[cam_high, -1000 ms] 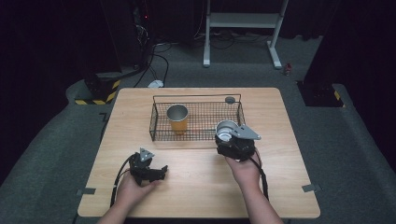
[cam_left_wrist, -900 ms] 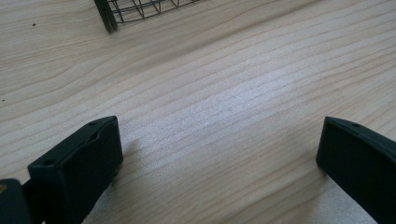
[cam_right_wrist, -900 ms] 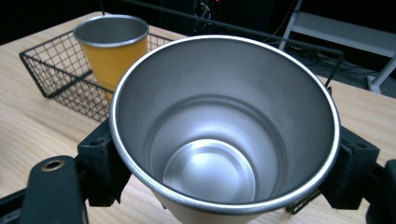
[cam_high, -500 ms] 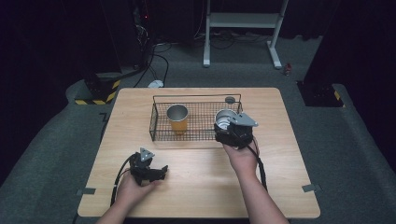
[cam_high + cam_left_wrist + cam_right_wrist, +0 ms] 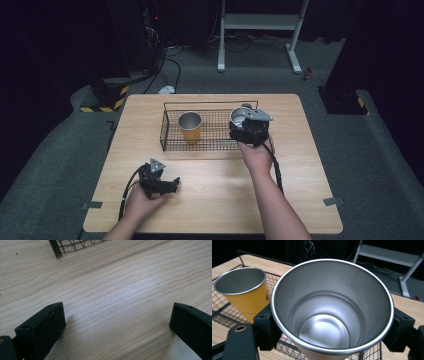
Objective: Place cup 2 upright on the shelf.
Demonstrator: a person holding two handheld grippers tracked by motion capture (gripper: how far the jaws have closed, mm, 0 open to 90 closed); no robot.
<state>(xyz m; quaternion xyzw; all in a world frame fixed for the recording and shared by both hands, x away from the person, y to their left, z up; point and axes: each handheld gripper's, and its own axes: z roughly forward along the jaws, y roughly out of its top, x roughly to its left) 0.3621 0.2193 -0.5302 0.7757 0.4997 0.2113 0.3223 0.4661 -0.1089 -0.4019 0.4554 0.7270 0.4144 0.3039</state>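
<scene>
While the left gripper [image 5: 172, 183] sits low on the table [image 5: 215, 200] at the near-left, held in the person's left hand [image 5: 142, 200], its jaws are spread wide with nothing but bare wood between them; the left gripper view shows one corner of the wire basket [image 5: 72, 245] well beyond the jaws. Farther in, the right gripper [image 5: 241, 128] is up at the right end of the wire basket [image 5: 170, 142], jaws clamped on either side of a steel cup [image 5: 332, 307], upright, open mouth up, empty inside. In the high view that cup [image 5: 240, 117] is over the basket's right end; can't tell if it touches the mesh. A yellow cup [image 5: 190, 126] stands upright in the basket's left half, apart from the held one.
</scene>
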